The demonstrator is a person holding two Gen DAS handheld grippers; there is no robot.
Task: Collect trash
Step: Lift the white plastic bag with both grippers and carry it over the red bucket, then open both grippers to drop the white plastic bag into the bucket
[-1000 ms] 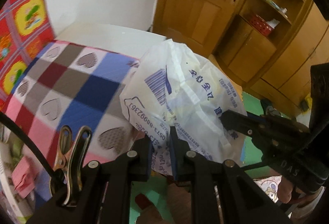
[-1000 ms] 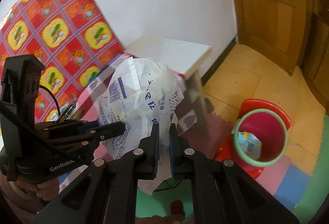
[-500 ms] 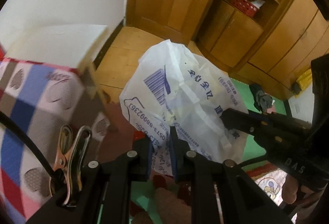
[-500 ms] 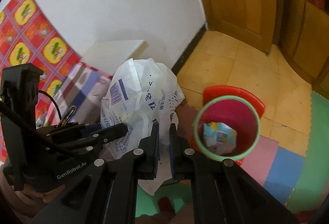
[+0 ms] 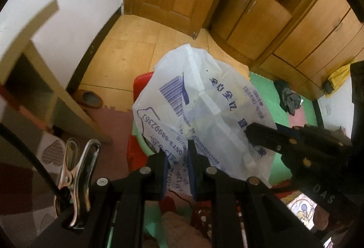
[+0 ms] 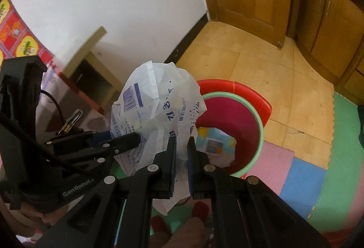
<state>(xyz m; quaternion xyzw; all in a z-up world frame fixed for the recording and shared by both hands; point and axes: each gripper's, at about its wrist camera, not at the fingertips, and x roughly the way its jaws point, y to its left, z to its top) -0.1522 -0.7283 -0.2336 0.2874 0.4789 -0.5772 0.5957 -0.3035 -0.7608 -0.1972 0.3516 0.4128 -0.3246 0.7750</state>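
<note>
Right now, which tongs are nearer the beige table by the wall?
Left. The left tongs hang beside the beige table; the right tongs sit farther off, toward the red bin.

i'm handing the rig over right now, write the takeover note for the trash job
Left tongs: shut on the white plastic bag.
Right tongs: shut on the same bag, at another part of its edge.
Bag: held up between both tongs, beside and partly over the red bin with the green rim on the floor.
Bin: already holds a colourful wrapper.
Done: bag picked up and brought to the bin.
Left: get the bag into the bin, then let go with both tongs.
</note>
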